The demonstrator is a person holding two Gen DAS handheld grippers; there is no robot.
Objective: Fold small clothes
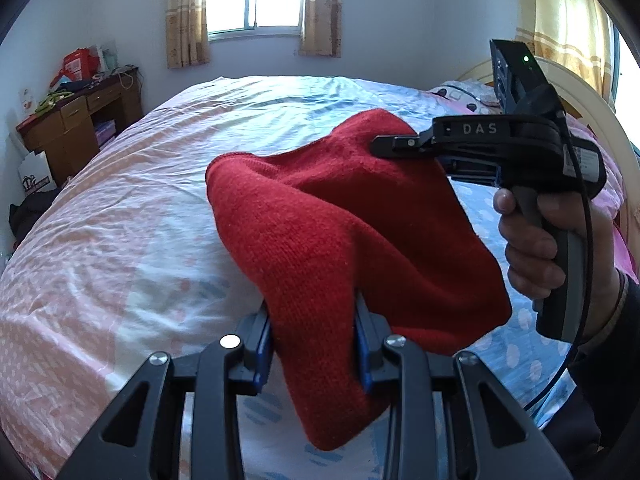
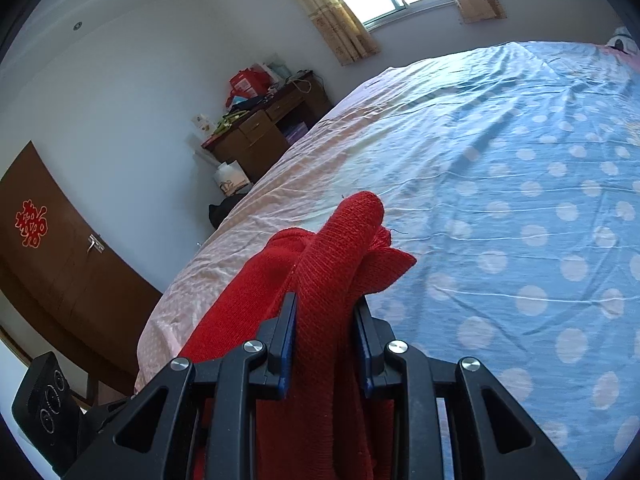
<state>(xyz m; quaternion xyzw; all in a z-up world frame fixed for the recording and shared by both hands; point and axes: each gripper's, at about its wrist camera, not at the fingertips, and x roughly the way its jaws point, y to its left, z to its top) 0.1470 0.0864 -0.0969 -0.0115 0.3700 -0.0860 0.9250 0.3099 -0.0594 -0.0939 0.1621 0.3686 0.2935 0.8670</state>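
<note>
A red knitted garment (image 1: 344, 232) hangs in the air above the bed, stretched between both grippers. My left gripper (image 1: 314, 320) is shut on its near lower part, with cloth bunched between the blue-padded fingers. My right gripper (image 1: 380, 146) comes in from the right, held by a hand, and is shut on the garment's far upper corner. In the right wrist view the right gripper (image 2: 326, 312) clamps a thick fold of the red garment (image 2: 340, 248), whose end sticks up past the fingertips. The rest drapes down to the left.
The bed (image 1: 132, 216) has a wrinkled sheet, pink dotted on the left and blue dotted on the right (image 2: 520, 200). A cluttered wooden desk (image 1: 80, 120) stands left of the bed. A pillow and headboard (image 1: 472, 94) lie at the right. A brown door (image 2: 44, 248) shows in the right wrist view.
</note>
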